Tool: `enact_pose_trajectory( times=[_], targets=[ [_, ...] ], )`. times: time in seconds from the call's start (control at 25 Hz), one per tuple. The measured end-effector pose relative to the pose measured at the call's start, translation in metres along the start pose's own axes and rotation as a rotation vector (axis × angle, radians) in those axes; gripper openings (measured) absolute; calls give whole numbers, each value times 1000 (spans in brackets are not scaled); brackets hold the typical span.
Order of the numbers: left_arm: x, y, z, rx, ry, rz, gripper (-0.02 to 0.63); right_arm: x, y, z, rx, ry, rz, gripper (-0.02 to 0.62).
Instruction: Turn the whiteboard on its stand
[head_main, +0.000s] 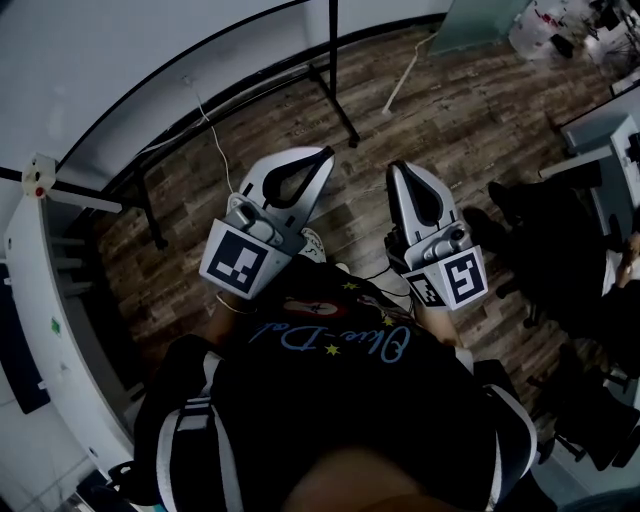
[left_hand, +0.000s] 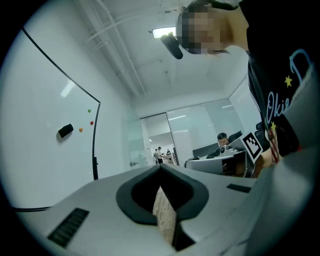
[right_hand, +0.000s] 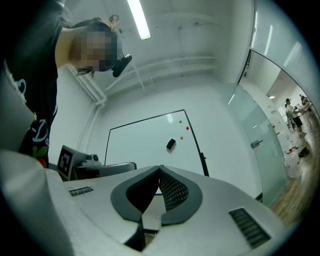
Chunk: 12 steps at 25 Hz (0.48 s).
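**Whiteboard stands in front of you, both hand-held grippers closed and empty**

The whiteboard (head_main: 130, 60) is a large white panel in a thin black frame, carried on a black stand (head_main: 340, 100) whose feet rest on the wood-plank floor (head_main: 440, 120). On its face, up by one side edge, sit a black eraser (right_hand: 171, 144) and, just beside the eraser, three small round magnets (right_hand: 182, 128): green, red and orange. The rest of the surface is plain white and catches some reflected ceiling light.

You hold both tools short of the whiteboard, close to your body, with neither touching it. Your left hand-held gripper (head_main: 322, 155) has its jaws brought together at the tips, with nothing between them. Your right hand-held gripper (head_main: 397, 168) is also closed tip to tip and holds nothing; it looks towards the whiteboard, eraser and magnets.
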<state>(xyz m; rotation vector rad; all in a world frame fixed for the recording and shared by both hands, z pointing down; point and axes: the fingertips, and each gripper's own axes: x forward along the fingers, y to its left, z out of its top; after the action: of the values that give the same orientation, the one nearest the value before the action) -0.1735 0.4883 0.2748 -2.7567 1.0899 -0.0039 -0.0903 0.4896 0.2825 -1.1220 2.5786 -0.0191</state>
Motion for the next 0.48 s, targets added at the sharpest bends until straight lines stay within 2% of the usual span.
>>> enact_pose_trajectory(
  times=[0.24, 0.48],
  targets=[
    [22, 3, 5, 37, -15, -39, 17, -3, -14, -1, 16, -5, -11, 31],
    [54, 14, -6, 63, -22, -66, 17, 5, -39, -5, 0, 17, -22, 31]
  ],
)
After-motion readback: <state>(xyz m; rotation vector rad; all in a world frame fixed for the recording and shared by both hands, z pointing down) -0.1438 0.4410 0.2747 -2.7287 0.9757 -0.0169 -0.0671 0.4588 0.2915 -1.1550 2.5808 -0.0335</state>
